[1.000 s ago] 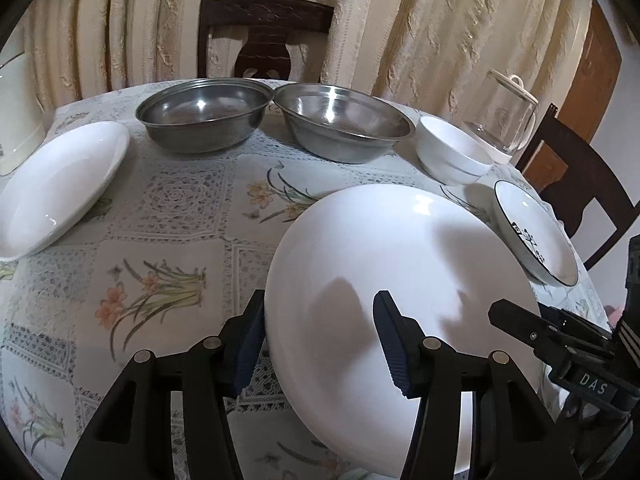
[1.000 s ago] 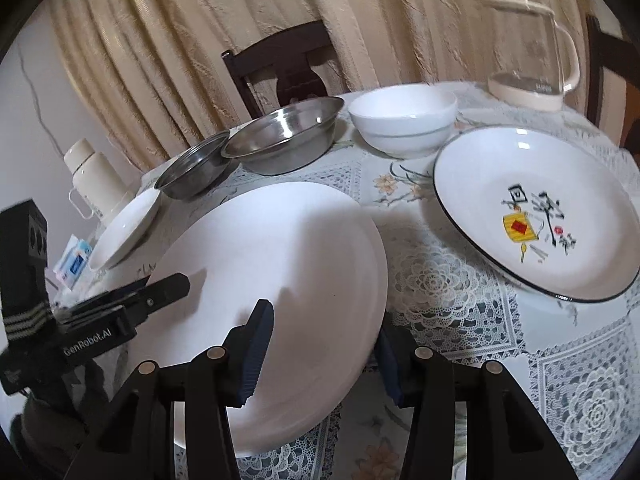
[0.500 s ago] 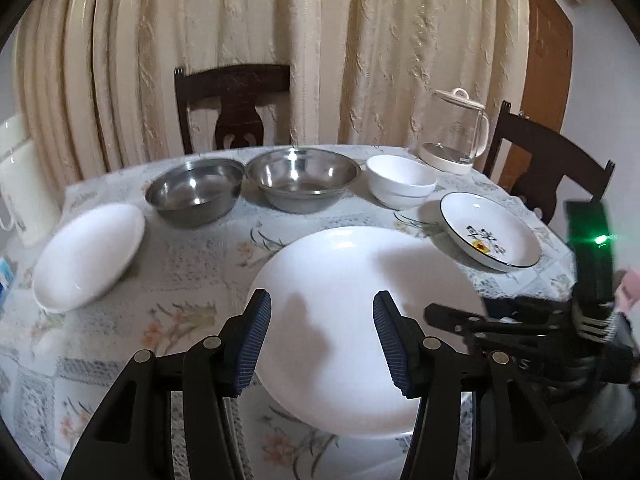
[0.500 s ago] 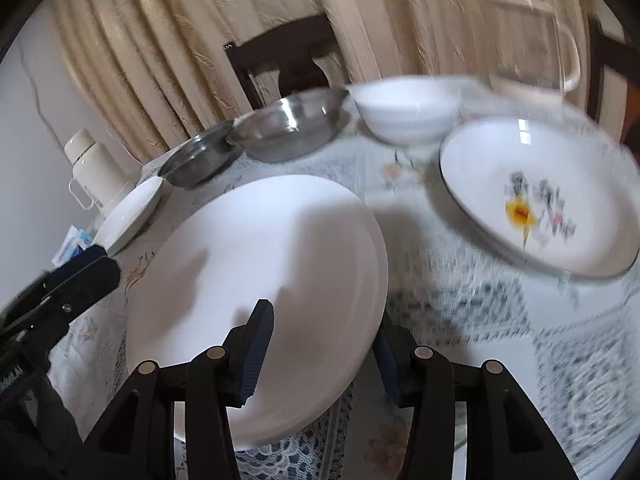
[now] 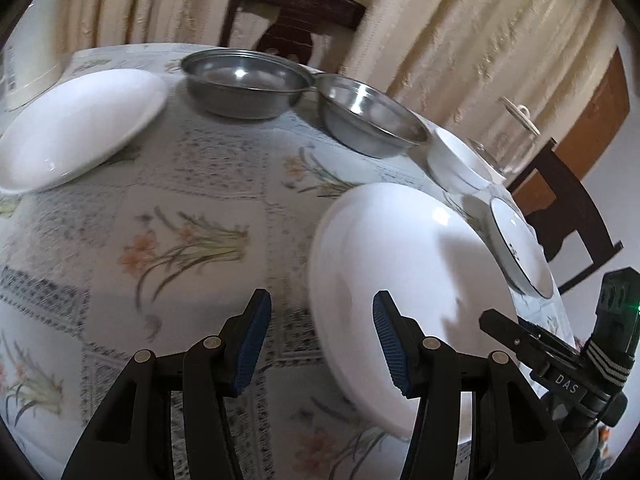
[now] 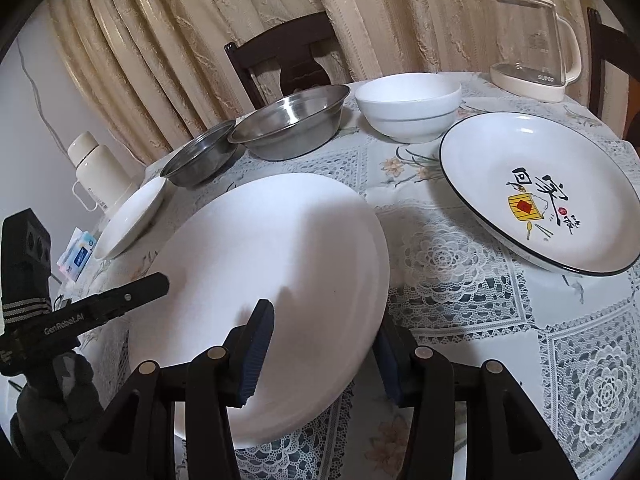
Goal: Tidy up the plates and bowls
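Note:
A large white plate [image 5: 404, 264] [image 6: 272, 264] lies near the table's front edge. My left gripper [image 5: 320, 328] is open at the plate's left rim, with one blue pad over the plate and the other over the cloth. My right gripper [image 6: 320, 344] is open around the plate's right rim, which hides part of the right pad. On the table stand a small white plate [image 5: 76, 128] [image 6: 132, 216], two steel bowls [image 5: 244, 84] [image 5: 372, 120], a white bowl [image 6: 408, 108] and a patterned black-rimmed plate [image 6: 540, 192].
A glass kettle [image 6: 532, 40] stands at the back right. A cream thermos [image 6: 96, 172] and a tissue pack [image 6: 78, 252] sit at the table's left edge. Dark wooden chairs [image 5: 296, 12] stand behind the table before a curtain. A lace floral tablecloth [image 5: 180, 240] covers the table.
The left wrist view rose and pulled back half a second ago, then dropped low and swung left, tilted. My right gripper stayed at the large plate's rim. Both stayed open.

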`<state>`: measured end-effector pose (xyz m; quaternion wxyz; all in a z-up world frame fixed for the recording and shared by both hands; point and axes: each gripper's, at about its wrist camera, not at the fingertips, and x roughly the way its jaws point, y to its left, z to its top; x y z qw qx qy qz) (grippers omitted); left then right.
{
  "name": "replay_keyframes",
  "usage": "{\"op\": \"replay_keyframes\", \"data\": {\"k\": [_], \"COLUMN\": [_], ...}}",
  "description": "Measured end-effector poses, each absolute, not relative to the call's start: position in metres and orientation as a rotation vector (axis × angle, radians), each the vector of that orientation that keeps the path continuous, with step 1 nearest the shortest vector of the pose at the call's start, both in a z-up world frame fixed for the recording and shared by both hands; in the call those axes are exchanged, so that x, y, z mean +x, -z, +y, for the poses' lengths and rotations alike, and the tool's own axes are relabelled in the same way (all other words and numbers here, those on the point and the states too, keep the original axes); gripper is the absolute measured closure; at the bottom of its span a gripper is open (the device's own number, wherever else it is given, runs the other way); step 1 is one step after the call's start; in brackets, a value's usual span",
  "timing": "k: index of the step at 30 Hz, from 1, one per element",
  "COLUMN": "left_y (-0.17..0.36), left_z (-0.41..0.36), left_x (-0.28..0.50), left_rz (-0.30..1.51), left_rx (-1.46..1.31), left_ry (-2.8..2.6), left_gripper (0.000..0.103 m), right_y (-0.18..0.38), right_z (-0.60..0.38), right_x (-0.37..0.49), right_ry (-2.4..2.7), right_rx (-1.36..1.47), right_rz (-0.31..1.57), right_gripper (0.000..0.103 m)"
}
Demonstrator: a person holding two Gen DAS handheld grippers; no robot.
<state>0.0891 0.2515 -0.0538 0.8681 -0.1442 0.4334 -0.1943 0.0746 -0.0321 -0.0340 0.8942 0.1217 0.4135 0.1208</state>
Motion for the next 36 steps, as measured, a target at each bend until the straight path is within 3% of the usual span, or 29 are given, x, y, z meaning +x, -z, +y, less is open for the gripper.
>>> {"op": "replay_keyframes", "data": {"k": [1,4,19,36], "left_y": [0.054,0.055,0.036,0.047], "left_z": [0.249,0.245,0.248,0.334], "left_x": [0.091,0.095,0.074,0.036], "left_rz": [0.914,0.918,0.829,0.819], "left_rx": [-0.307,-0.319,-0.269,-0.34], "left_ry": [0.422,0.442,0.379,0.253], "left_gripper": [0.064,0.065,0.065,0.065], "right_y": [0.034,0.035,0.026,0.029], "right_z": [-0.032,-0.032,-0.012,0.064], "right_x": [0.075,0.075,0.065,0.049], "right_ry": [-0.251,-0.257,-0.288,-0.417], "right_rx": [0.252,0.257,0.191,0.072], "right_rz": [0.858,0.863,0.826,0.84], "right_gripper": [0.052,0.052,0.051,0.052]}}
